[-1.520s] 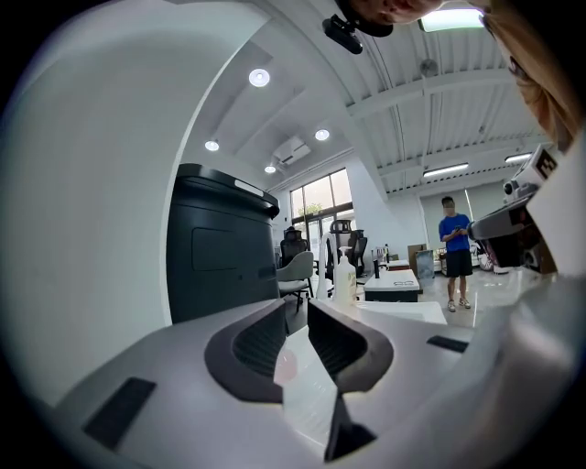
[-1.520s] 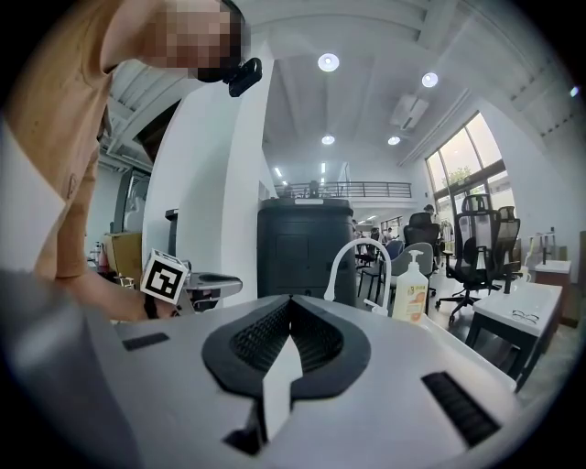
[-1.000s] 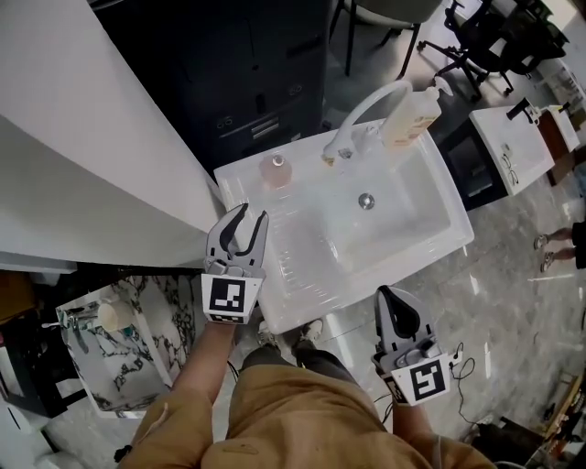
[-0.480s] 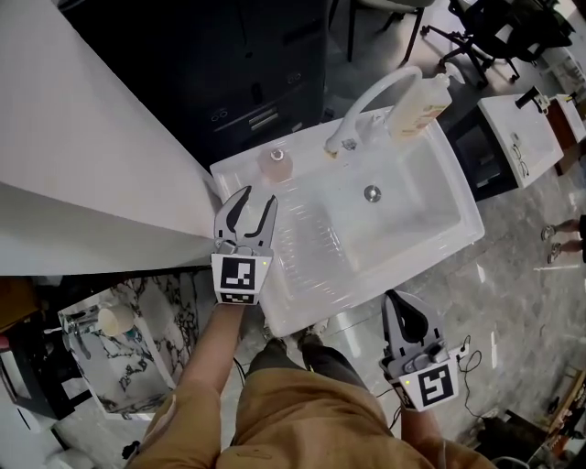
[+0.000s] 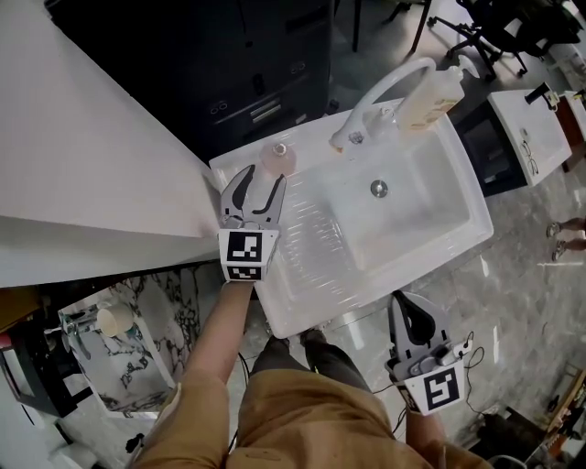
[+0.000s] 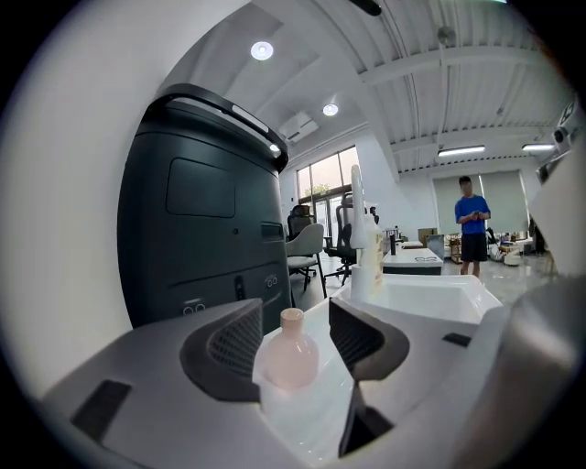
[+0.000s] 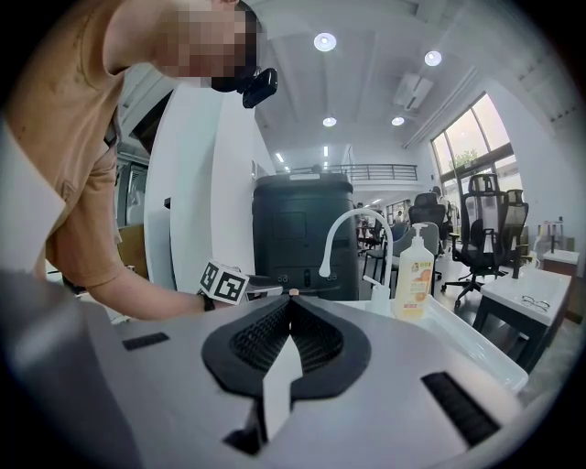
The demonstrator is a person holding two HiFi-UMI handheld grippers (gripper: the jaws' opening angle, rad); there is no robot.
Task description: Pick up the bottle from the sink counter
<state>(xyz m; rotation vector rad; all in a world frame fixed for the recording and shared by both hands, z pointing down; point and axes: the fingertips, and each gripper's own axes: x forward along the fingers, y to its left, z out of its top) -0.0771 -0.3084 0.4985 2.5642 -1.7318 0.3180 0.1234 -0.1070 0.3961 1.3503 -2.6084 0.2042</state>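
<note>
On the white bench [image 5: 311,266], at its back left corner beside the basin and in front of a dark cabinet [image 5: 265,55], the small pink bottle [image 5: 277,158] stands upright, long axis vertical and neck up, left of the faucet [image 5: 371,96] and soap dispenser [image 5: 430,101]. Grey marbled floor [image 5: 522,266] and office chairs [image 5: 494,27] lie around. The left hand-held gripper [image 5: 261,176] has just been opening, its jaws spread, with the bottle just off their tips and untouched; the right hand-held gripper [image 5: 406,302], pressed together and empty, hangs off the bench's front edge.
</note>
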